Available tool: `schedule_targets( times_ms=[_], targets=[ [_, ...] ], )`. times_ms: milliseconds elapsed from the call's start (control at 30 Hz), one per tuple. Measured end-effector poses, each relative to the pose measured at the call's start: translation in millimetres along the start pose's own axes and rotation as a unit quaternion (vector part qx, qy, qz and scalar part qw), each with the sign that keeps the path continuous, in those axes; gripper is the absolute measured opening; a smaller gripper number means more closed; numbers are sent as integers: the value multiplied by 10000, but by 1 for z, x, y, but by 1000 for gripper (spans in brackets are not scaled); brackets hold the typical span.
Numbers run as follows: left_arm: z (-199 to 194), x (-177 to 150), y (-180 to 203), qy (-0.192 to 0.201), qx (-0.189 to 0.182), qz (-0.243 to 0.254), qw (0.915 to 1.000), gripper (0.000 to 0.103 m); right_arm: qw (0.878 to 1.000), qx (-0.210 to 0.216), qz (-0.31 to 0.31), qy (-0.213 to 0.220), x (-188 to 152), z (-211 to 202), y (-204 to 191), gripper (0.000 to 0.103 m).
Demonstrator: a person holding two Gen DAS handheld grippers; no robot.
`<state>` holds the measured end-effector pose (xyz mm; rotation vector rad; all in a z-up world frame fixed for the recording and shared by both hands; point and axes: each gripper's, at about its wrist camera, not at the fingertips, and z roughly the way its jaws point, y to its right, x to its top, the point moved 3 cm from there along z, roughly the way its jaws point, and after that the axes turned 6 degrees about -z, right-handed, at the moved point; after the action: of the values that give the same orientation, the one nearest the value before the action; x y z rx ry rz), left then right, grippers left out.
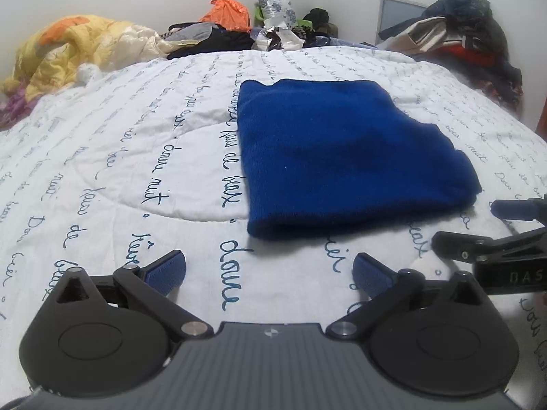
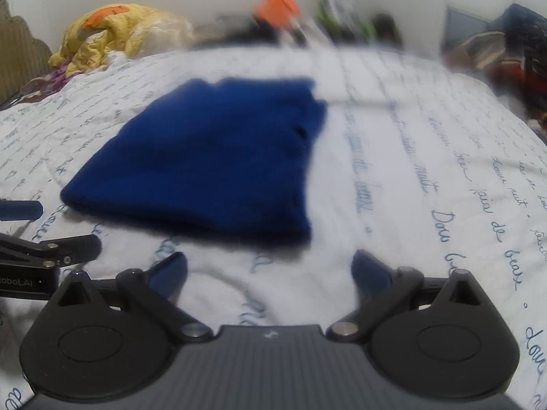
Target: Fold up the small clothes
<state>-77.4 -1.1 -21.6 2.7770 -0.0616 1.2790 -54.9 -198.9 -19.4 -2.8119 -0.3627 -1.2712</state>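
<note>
**Folded blue garment on the bed, both grippers wide apart and empty**

At far left a crumpled yellow quilt is heaped against the wall, with a mixed pile of clothes and an orange bag behind the bed. The white bedspread with blue handwritten script covers the bed. The left gripper hangs low over the near edge, its jaws spread wide with only bedspread between them. Just beyond it, a little to the right, the blue garment lies folded into a flat rectangle on the bedspread, touching neither gripper. The right gripper sits beside the left one, its jaws likewise wide with nothing in them; its view is blurred. At far right a heap of dark clothing rises against the wall
</note>
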Motion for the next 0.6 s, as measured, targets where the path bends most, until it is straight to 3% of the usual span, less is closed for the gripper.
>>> schedule_targets(
  times_ms=[200,600],
  targets=[
    [2,5,0,-224,77,-53,9997,103,9999,-35,49,106,-3,-2,-3,103],
    [-4,1,0,-234,177,-139,9995,103,9999,-62,70,112,-2,-2,-5,103]
  ],
)
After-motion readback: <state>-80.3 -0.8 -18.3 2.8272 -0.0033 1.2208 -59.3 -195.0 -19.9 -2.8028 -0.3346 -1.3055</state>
